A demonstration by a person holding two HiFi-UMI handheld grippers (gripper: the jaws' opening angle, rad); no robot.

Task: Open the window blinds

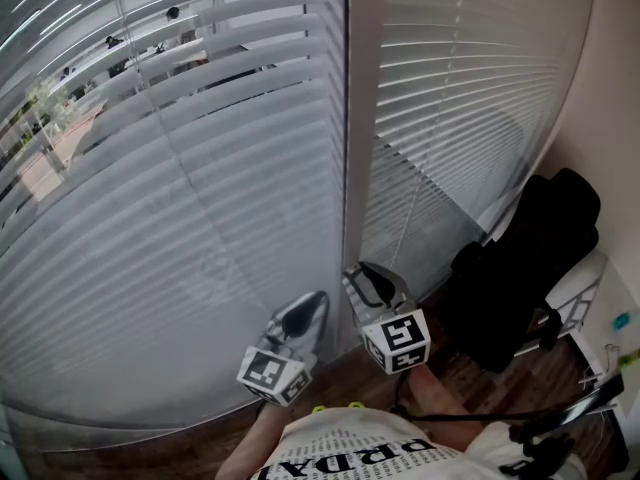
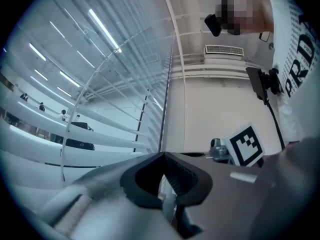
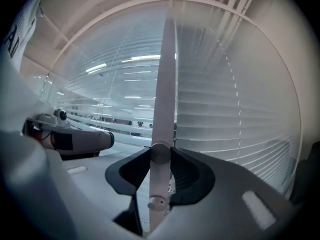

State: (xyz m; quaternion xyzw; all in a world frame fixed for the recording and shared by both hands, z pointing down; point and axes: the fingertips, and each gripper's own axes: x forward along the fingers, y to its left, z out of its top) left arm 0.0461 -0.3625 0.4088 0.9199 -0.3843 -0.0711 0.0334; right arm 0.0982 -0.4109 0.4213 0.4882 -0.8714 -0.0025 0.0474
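Currently the slim white tilt wand, hanging between the white slatted window blinds, is pinched near its lower end by the right hand-held gripper and judged light, stiff, slippery; the left hand-held gripper is pressed together.

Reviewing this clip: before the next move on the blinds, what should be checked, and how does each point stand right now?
1. Grip of the right claw on the wand: ok, pads closed on it.
2. Wand centred between the pads: ok.
3. The left claw empty: cannot tell; tips together, a pale strip shows between them.
4. Slats of the right blind open: not ok, shut flat.
5. Slats of the left blind open: not ok, only its upper left shows outside.
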